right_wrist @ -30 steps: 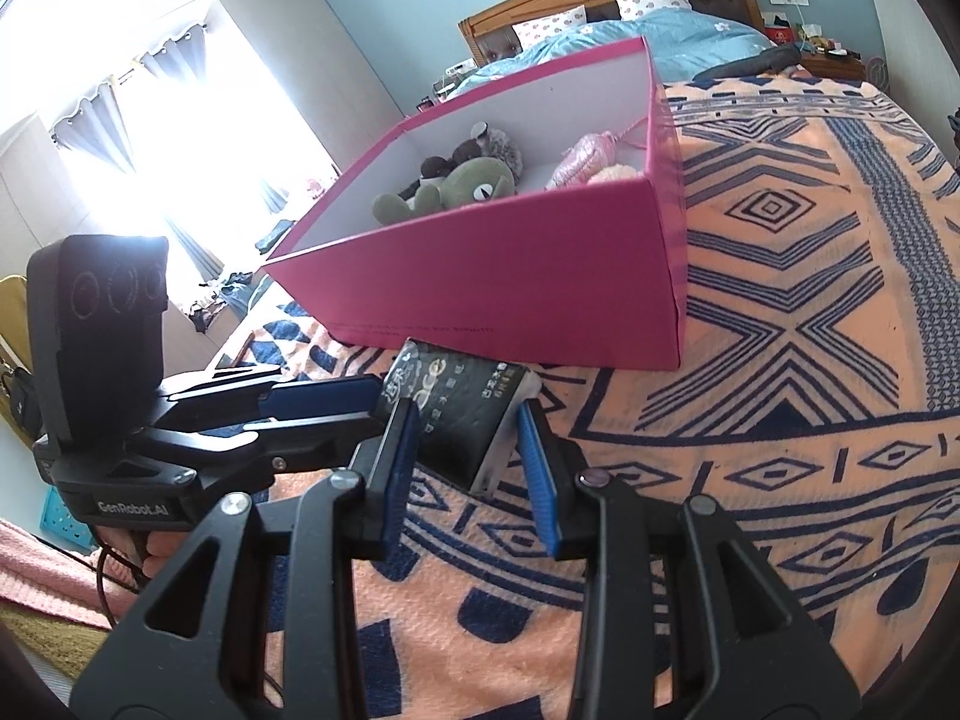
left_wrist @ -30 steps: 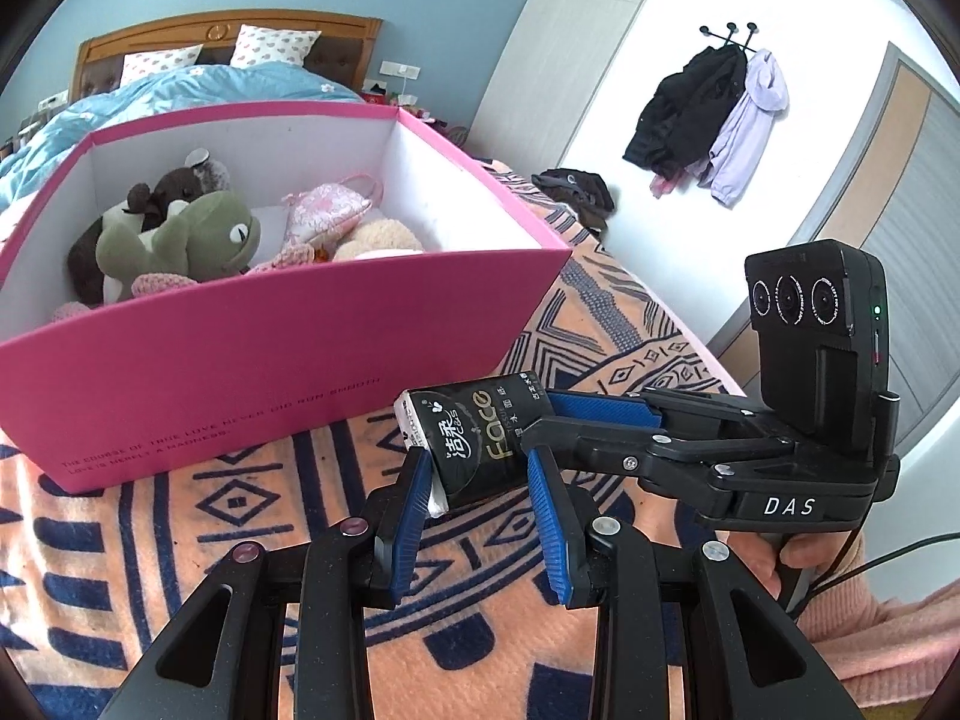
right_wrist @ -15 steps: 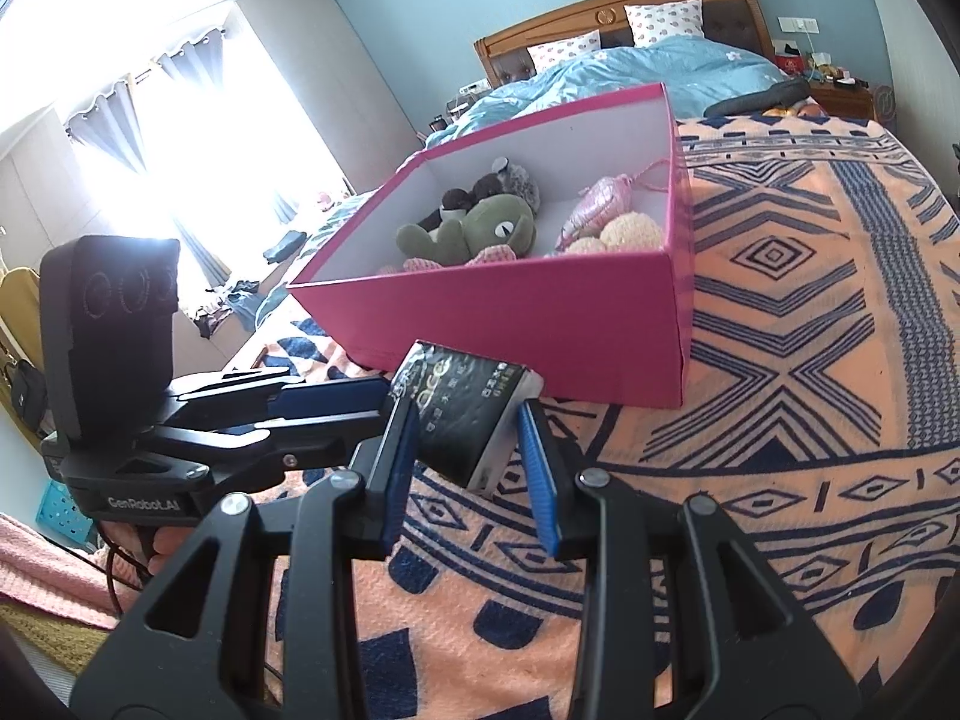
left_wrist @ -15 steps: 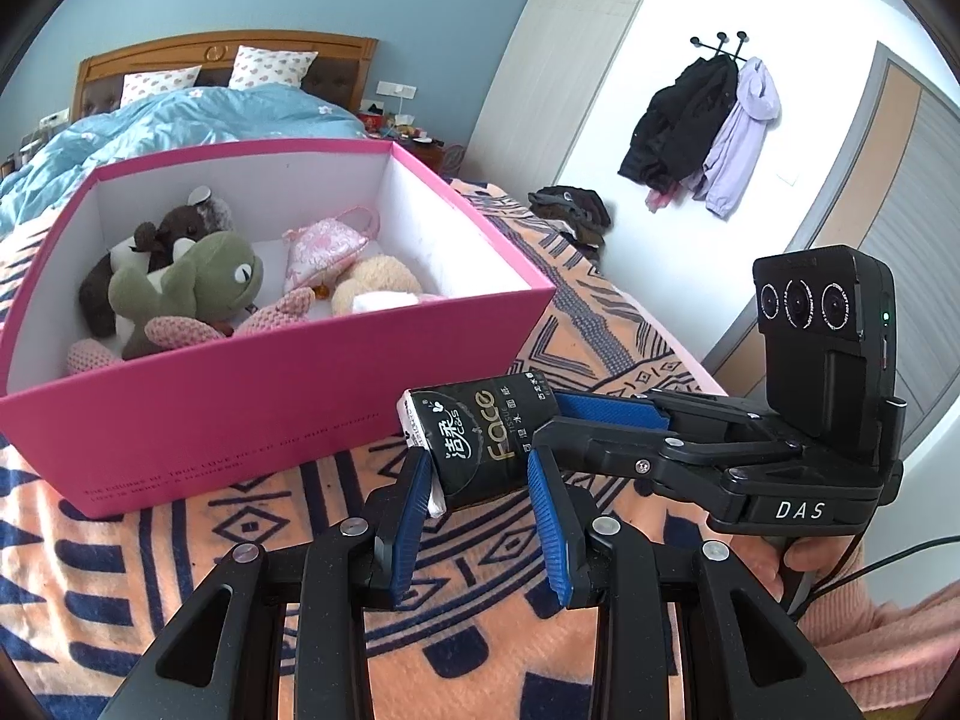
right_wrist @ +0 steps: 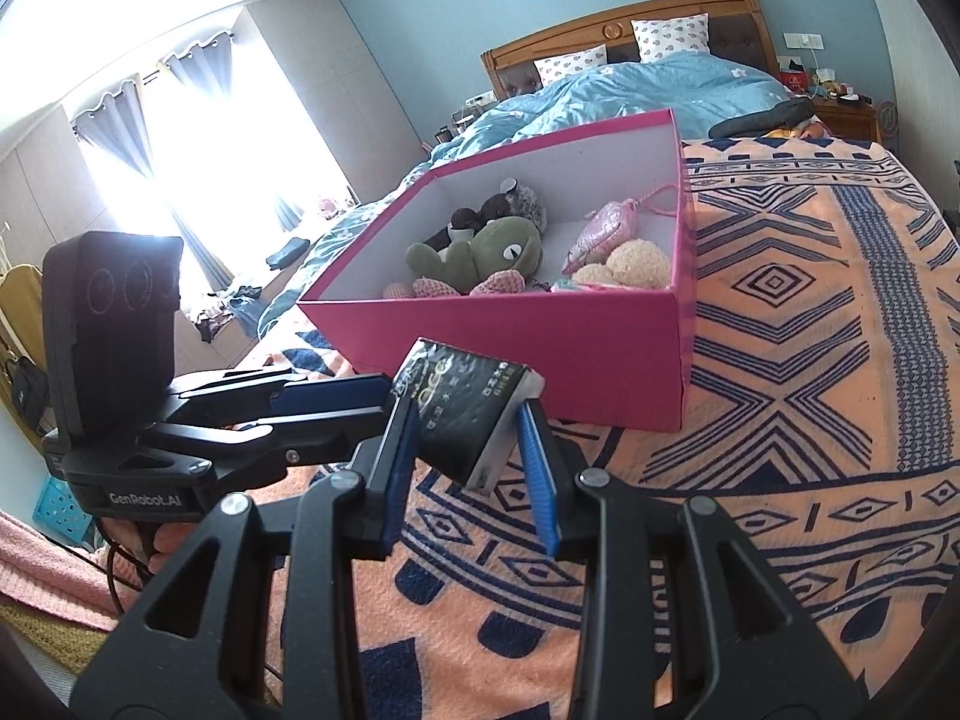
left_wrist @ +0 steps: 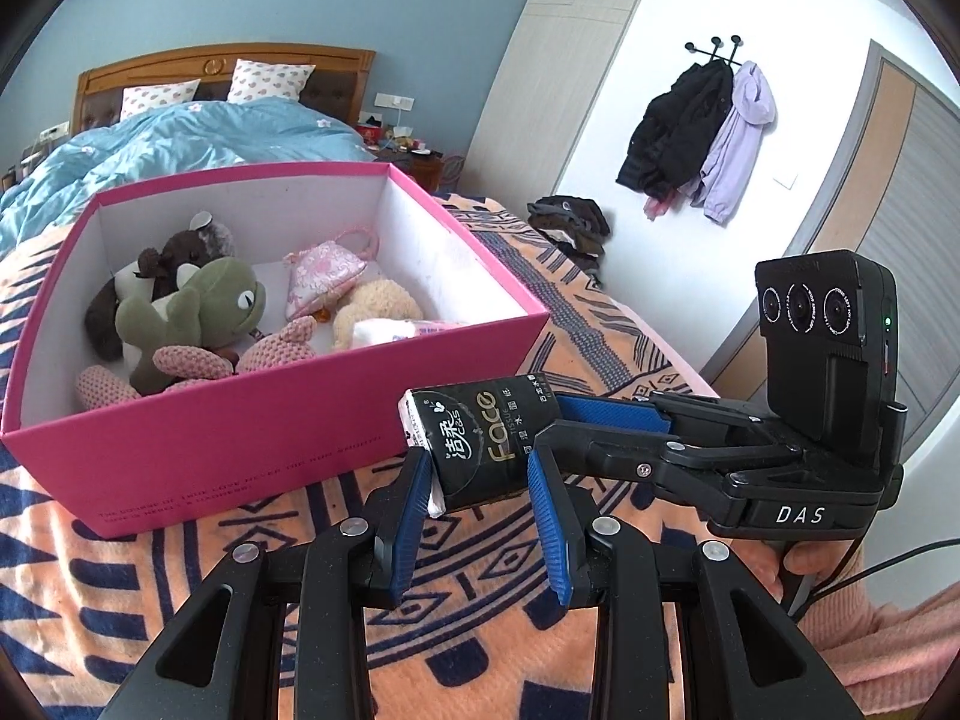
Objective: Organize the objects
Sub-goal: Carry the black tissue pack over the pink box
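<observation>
A bedroom is shown, with an orange blanket (right_wrist: 780,480) patterned in navy spread over the bed. Nearest, a black tissue pack (left_wrist: 480,441) is held above the blanket by both tools at once: the left gripper (left_wrist: 480,492) is clamped across one end, and the right gripper (right_wrist: 468,450) is clamped on the other end. The pack is judged light and soft, with slick film wrapping, so a hold across its flat faces near the middle would be steadier than at the crimped ends. Just beyond, a pink box (left_wrist: 270,420) is seen, with plush toys (left_wrist: 186,312) already inside. Farther off lies a blue duvet (right_wrist: 630,90).
</observation>
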{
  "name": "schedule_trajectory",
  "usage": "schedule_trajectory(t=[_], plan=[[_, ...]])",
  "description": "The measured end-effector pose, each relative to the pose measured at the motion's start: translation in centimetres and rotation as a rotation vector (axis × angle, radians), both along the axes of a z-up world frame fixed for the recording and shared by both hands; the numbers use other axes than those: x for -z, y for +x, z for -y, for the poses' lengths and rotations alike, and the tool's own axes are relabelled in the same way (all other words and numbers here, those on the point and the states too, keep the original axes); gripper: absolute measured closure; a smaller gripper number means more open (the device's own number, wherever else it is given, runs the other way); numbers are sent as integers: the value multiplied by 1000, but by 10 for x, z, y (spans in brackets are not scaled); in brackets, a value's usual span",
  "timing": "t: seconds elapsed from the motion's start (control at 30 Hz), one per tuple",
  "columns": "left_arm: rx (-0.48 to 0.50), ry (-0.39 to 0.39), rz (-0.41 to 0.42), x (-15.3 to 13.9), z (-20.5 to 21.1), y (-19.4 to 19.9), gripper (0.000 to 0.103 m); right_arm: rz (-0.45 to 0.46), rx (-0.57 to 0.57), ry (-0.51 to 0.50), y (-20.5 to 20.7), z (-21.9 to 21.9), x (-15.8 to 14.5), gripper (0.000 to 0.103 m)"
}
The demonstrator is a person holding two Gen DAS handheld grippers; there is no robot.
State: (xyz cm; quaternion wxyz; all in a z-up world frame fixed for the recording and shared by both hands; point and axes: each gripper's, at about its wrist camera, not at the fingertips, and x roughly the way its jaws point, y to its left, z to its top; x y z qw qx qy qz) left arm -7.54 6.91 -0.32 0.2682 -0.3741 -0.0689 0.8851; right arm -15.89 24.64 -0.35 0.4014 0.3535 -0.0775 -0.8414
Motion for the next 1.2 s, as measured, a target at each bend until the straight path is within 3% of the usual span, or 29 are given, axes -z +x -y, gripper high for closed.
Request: schedule_trajectory(t=[1.2], plan=[[-1, -19, -69, -22, -1, -6, 70, -69, 2, 3, -8, 1, -23, 66]])
